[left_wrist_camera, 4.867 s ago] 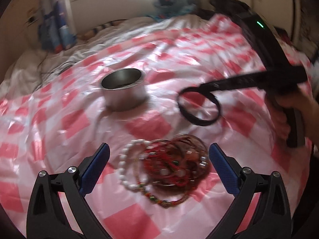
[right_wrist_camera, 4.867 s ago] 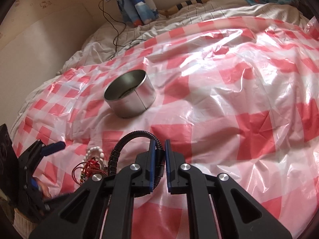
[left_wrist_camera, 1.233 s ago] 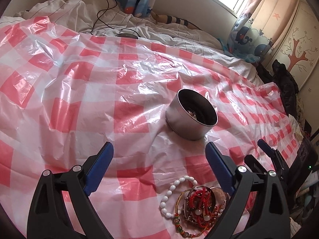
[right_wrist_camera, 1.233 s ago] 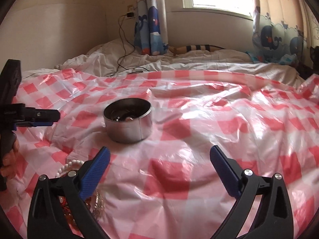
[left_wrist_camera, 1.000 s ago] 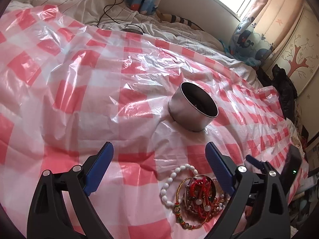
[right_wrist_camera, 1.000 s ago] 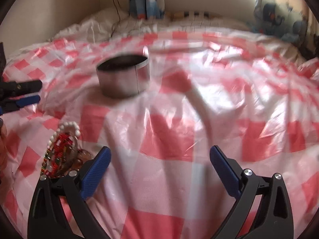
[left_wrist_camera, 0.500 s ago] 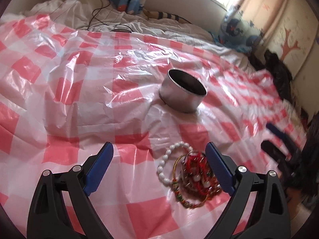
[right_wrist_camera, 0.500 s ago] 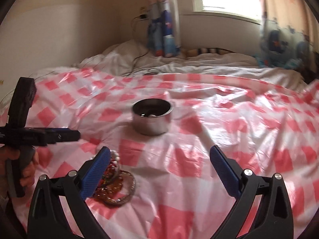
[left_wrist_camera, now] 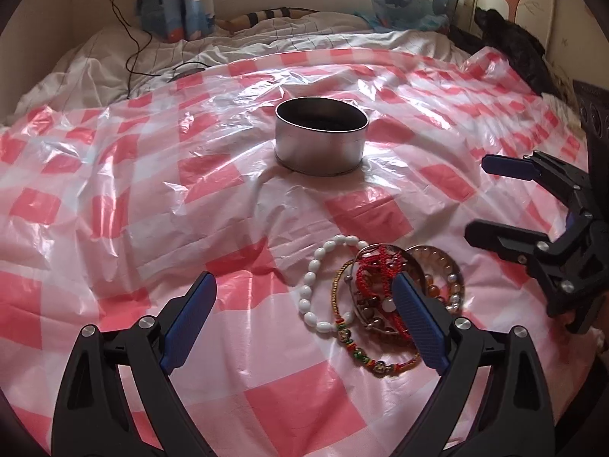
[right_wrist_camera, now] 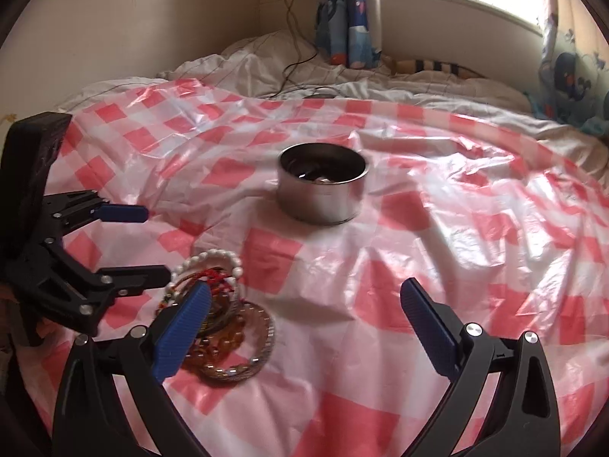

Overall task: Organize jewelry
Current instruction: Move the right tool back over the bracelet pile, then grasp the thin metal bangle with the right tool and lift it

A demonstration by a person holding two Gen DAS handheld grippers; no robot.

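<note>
With both grippers hovering over the red-and-white checked plastic sheet, neither holds anything: left gripper jaws spread wide, right gripper jaws spread wide too. Bracelet pile lies on the sheet between the two, near the left gripper's right finger and just beyond the right gripper's left finger. Pile has a white bead bracelet, a red cord bracelet, an amber bead bracelet, and a multicolour braided one, overlapping. Round metal tin sits upright further back, well apart from the pile; something lies inside it in the right wrist view, can't tell what
</note>
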